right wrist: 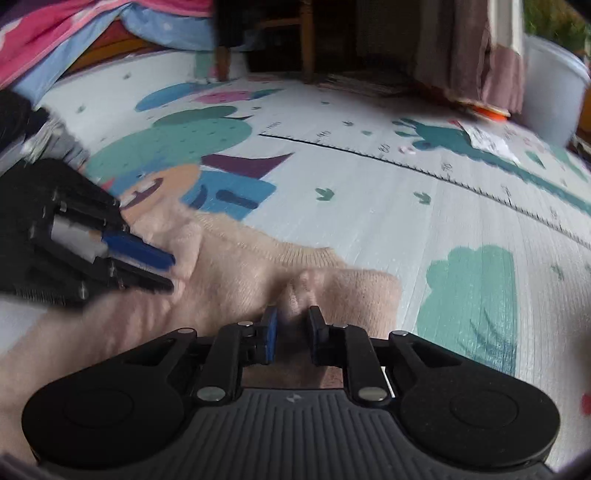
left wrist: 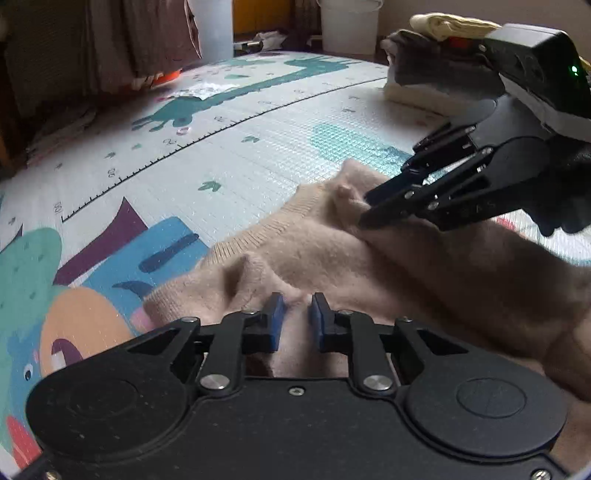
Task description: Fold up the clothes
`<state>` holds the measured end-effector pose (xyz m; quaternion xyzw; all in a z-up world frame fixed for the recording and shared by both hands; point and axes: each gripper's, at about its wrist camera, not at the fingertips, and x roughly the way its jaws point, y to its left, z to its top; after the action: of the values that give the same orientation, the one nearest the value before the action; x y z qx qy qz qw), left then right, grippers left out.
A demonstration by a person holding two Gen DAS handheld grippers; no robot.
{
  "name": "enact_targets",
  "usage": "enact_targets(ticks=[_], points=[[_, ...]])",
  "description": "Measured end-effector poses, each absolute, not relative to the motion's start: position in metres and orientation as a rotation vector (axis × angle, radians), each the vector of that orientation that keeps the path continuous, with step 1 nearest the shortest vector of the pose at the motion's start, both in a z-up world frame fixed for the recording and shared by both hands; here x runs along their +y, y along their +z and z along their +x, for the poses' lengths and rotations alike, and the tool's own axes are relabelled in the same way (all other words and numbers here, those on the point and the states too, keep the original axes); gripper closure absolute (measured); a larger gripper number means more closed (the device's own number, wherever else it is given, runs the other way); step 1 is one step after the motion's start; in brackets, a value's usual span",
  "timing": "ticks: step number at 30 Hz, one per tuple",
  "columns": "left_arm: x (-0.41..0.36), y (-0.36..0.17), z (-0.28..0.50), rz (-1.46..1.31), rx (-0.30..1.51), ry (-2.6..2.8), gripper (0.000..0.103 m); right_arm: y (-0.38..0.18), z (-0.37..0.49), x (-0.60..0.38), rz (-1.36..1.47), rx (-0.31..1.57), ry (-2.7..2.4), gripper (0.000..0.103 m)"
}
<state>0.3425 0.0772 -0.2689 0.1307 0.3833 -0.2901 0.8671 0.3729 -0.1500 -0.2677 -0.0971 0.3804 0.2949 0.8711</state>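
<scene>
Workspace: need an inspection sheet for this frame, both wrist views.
Surface: play mat with cartoon prints and a ruler line, on the floor.
Job's things: beige sweater rumpled on the mat, ribbed hem toward the far side.
Clutter: folded clothes pile at the far right of the mat; paper scrap; clothes heap at the left edge.
Grippers: left gripper and right gripper each pinch a fold of the sweater.
Cables: nothing seen.
Surroundings: white bucket, curtain, chair legs.
</scene>
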Motion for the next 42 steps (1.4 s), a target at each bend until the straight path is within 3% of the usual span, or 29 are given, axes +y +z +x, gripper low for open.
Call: enact_targets(ticks=[3,7,10,14,16,18,23,27,30,36,42], points=[[0.083,-0.243,0.315,0.255,0.739,-0.624,0.086,-0.243,0.359,-0.149,-0.290,0.821,0.699,0.081],[0.077,-0.251,0.279,0.245,0.749,-0.654,0.084,-0.198,0.323,-0.161,-0.350,0.839,0.859,0.072],[0.072,-0.259,0.253,0.239,0.761,-0.677,0.083,-0.177,0.279,-0.170,-0.352,0.877,0.936,0.072],[0.065,-0.270,0.218,0.230,0.776,-0.708,0.070,-0.193,0.234,-0.176,-0.304,0.892,0.947,0.072],[0.062,-0.276,0.201,0.226,0.784,-0.723,0.058,-0.228,0.231,-0.175,-0.295,0.959,0.874,0.071],[0.055,-0.265,0.197,0.287,0.802,-0.723,0.059,-0.250,0.224,-0.176,-0.273,0.978,0.852,0.068],[0.066,-0.234,0.158,0.269,0.727,-0.810,0.059,-0.233,0.184,-0.179,-0.308,0.859,0.928,0.065],[0.076,-0.232,0.108,0.354,0.716,-0.887,0.057,-0.229,0.133,-0.196,-0.348,0.823,1.014,0.055],[0.077,-0.237,0.081,0.380,0.748,-0.912,0.057,-0.235,0.107,-0.204,-0.402,0.832,1.032,0.054],[0.071,-0.240,0.095,0.274,0.726,-0.792,0.057,-0.236,0.103,-0.211,-0.366,0.817,0.949,0.054],[0.106,-0.229,0.192,-0.023,0.787,-0.593,0.053,-0.213,0.206,-0.194,-0.241,0.752,0.945,0.053]])
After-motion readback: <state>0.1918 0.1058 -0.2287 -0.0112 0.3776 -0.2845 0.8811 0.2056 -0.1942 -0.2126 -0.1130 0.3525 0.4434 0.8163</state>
